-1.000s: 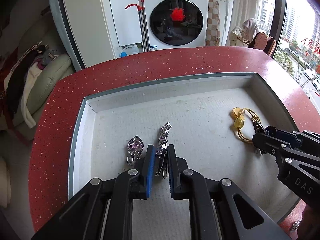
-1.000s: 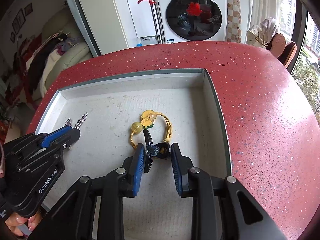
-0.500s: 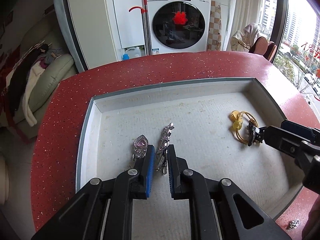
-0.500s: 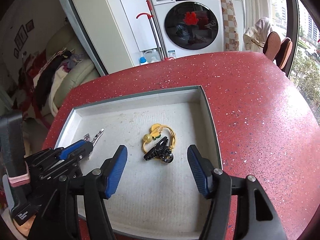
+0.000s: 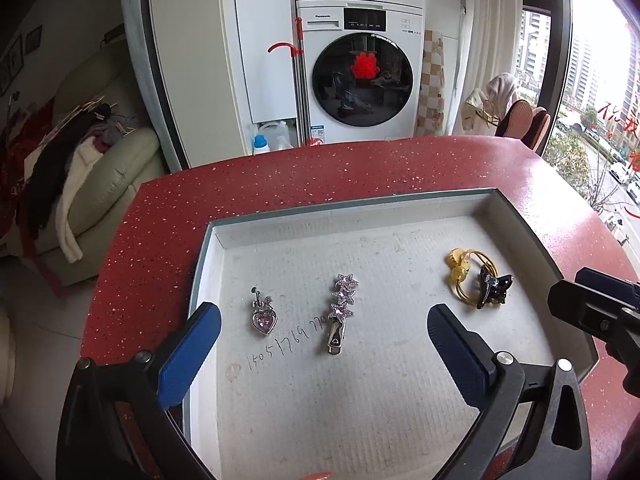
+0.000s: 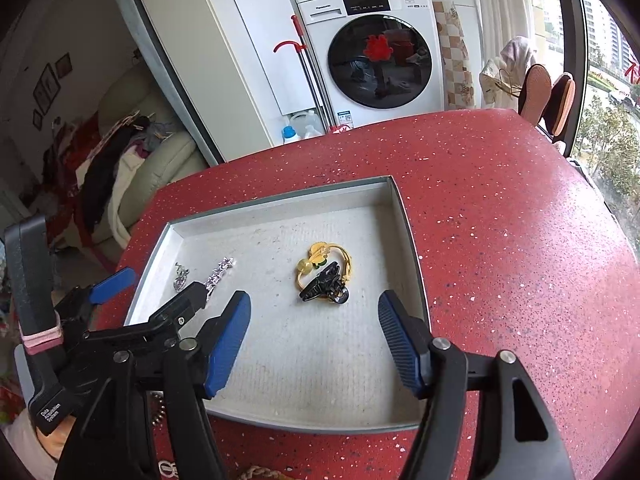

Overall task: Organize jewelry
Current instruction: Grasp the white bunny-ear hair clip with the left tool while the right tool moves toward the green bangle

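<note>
A shallow white tray point(image 5: 280, 224) point(image 6: 404, 216) lies on the red table. In it lie a pink heart clip point(image 5: 264, 318) point(image 6: 180, 278), a silver star hair clip point(image 5: 340, 312) point(image 6: 220, 270), a yellow hair tie point(image 5: 464, 272) point(image 6: 320, 260) and a black claw clip point(image 5: 494, 286) point(image 6: 324, 284) resting on the tie. My left gripper point(image 5: 324, 340) is open and empty above the star clip. My right gripper point(image 6: 314, 338) is open and empty, back from the black clip. Its tip shows in the left wrist view point(image 5: 596, 308).
The red speckled table point(image 6: 500, 240) surrounds the tray. A chain point(image 6: 256, 472) lies on it at the near edge. A washing machine point(image 5: 360, 76) and a sofa with clothes point(image 5: 80, 168) stand beyond the table.
Both grippers have opened and pulled up and back. The left has let go of the star clip, the right of the black claw clip; both clips now lie in the tray.
</note>
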Action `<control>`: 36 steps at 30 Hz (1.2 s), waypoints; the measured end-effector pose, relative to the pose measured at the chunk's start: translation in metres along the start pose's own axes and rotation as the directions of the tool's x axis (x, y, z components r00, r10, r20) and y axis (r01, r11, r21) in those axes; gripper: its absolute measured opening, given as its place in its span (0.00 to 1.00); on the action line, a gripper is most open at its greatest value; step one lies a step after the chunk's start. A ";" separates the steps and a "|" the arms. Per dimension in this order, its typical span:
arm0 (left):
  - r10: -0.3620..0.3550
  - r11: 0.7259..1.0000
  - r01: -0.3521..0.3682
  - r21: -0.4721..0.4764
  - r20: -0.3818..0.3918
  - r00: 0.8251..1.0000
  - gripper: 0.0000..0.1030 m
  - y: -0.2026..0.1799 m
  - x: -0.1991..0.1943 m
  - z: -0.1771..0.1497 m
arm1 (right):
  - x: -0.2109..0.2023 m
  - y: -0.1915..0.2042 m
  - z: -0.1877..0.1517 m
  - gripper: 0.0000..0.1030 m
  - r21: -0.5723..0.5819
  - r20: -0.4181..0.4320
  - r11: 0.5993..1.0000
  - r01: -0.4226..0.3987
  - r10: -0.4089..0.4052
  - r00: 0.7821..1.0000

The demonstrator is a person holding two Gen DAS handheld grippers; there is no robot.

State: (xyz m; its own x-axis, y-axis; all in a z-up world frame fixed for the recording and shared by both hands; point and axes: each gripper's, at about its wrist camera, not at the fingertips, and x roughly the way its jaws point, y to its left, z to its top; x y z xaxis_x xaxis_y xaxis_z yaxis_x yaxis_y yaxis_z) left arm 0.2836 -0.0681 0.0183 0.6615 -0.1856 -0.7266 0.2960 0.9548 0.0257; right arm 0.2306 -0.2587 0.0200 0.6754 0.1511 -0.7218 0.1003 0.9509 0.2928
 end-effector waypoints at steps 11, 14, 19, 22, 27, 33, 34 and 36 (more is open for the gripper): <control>-0.105 0.994 0.105 0.001 -0.012 0.994 1.00 0.011 -0.053 -0.032 | -0.052 0.002 -0.035 0.85 0.038 0.079 0.995 -0.092 0.089 0.993; -0.065 0.997 0.065 0.029 0.000 0.998 1.00 0.011 -0.069 -0.050 | -0.066 0.003 -0.047 0.85 0.040 0.110 0.994 -0.099 0.094 0.989; -0.026 0.999 0.025 0.029 0.030 0.999 1.00 0.020 -0.095 -0.075 | -0.081 0.010 -0.064 0.85 0.044 0.105 0.995 -0.094 0.089 0.991; -0.033 0.999 0.033 0.009 0.018 0.999 1.00 0.029 -0.102 -0.088 | -0.088 0.011 -0.073 0.85 0.047 0.083 0.995 -0.088 0.084 0.993; -0.024 1.000 0.024 -0.001 -0.024 0.999 1.00 0.041 -0.105 -0.114 | -0.093 0.012 -0.093 0.85 0.032 0.026 0.997 -0.065 0.065 0.998; -0.020 1.000 0.022 0.021 -0.055 0.998 1.00 0.041 -0.106 -0.142 | -0.090 0.007 -0.129 0.86 0.017 -0.071 0.999 -0.027 0.028 0.997; -0.012 0.999 0.014 0.036 -0.056 0.998 1.00 0.039 -0.106 -0.145 | -0.090 0.007 -0.135 0.86 0.012 -0.083 1.000 -0.013 0.014 0.996; 0.000 0.998 0.003 0.061 -0.061 0.998 1.00 0.035 -0.105 -0.150 | -0.090 0.004 -0.148 0.86 0.002 -0.104 1.000 0.011 -0.011 0.995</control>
State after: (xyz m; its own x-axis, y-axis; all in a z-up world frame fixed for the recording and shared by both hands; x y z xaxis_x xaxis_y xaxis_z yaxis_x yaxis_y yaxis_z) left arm 0.1212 0.0198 -0.0073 0.6187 -0.1709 -0.7668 0.3395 0.9384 0.0647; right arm 0.0618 -0.2282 -0.0062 0.5946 0.1683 -0.7862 0.1087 0.9520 0.2861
